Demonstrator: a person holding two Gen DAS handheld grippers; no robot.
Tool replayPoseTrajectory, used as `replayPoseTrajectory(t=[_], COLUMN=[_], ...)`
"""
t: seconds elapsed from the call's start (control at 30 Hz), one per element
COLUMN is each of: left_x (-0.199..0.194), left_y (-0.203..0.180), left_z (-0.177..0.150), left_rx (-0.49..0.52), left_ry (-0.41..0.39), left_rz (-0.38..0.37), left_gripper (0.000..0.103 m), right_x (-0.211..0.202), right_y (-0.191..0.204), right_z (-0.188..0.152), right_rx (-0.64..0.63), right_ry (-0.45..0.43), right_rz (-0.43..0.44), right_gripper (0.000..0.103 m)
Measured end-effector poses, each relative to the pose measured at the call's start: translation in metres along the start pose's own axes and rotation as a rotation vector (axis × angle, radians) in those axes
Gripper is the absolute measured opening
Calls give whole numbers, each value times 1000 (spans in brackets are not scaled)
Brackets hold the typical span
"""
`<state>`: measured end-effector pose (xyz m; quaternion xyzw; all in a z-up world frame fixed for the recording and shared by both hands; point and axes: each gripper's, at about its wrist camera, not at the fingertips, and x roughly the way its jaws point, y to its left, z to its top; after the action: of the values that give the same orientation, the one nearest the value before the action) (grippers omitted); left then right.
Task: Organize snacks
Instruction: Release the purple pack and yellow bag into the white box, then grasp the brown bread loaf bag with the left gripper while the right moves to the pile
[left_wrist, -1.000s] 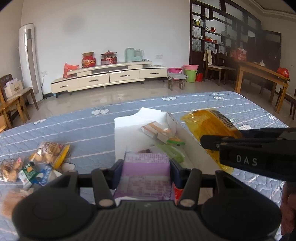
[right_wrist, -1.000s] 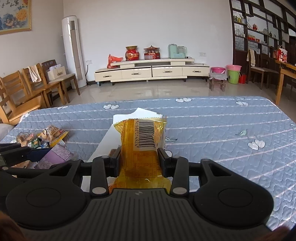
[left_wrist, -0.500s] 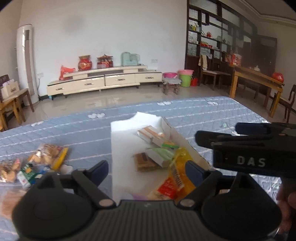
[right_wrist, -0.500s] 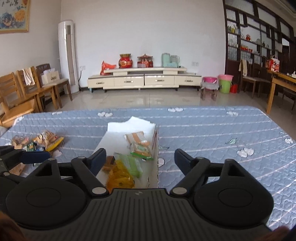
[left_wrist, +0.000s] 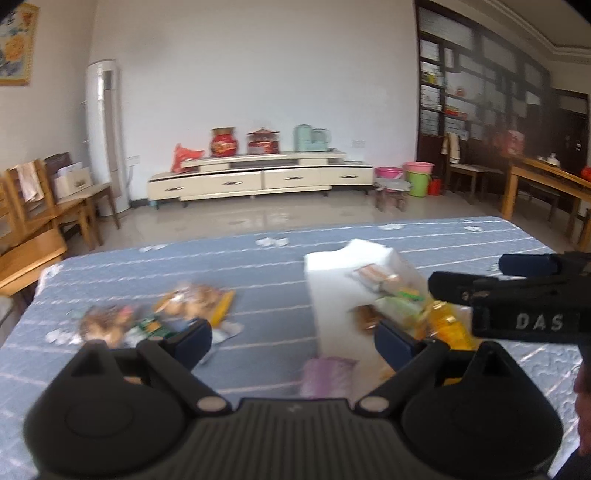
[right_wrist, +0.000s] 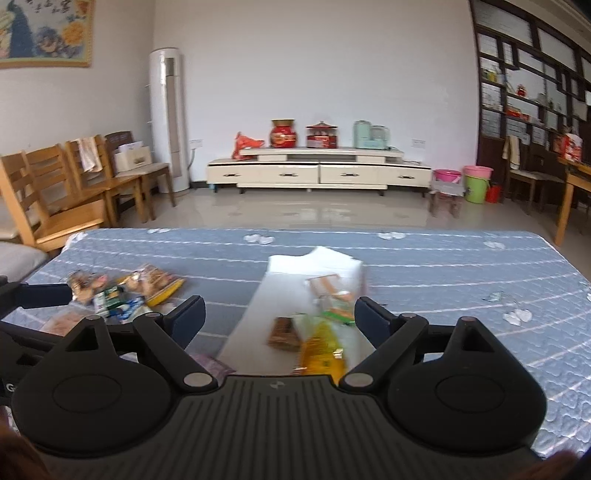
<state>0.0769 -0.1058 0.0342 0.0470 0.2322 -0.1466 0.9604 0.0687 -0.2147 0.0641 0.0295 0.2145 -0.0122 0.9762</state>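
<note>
Both claws gape wide and hold nothing: the left gripper (left_wrist: 293, 336) and right gripper (right_wrist: 279, 314). The box (right_wrist: 258, 314), mid-frame, already holds several packets; the loose snacks (right_wrist: 125, 291) lie at left on the blue cover (right_wrist: 443, 266). Likely best: left gripper takes one packet squarely, avoiding its neighbours.

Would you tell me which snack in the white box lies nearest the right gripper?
The yellow packet, lying at the near end of the white box; the brown bar and the green and orange packets lie farther back.
</note>
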Motion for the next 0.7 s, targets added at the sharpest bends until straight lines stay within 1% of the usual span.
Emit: replayPoseTrajectory(t=[0.17,0.3,0.43,0.5,0.6,0.67,0.7], left_x=[-10,-16,-14,-11,0,9,15], left_y=[39,75,112,131,152,162,169], left_z=[-12,-24,-33,-38,-43,-47,-50], left_rx=[-57,-107,-165,-201,-222,-228,-237], left_ry=[8,15,40,55,73,86,89], left_rz=[72,154,235,262,290,287,271], left_gripper=[94,95,95,95,97,97,99], right_x=[10,20,31,35,41,46,48], right_y=[25,48,69,77,88,95,97], right_z=[-2,-7,-11,-13,-16,-17,-18], right_rx=[-34,-73,-102,-117,-139,-156,-160], right_ry=[16,31,59,68,85,93,97], right_rz=[55,107,152,169,194,207,212], right_gripper=[103,103,103,103,103,103,103])
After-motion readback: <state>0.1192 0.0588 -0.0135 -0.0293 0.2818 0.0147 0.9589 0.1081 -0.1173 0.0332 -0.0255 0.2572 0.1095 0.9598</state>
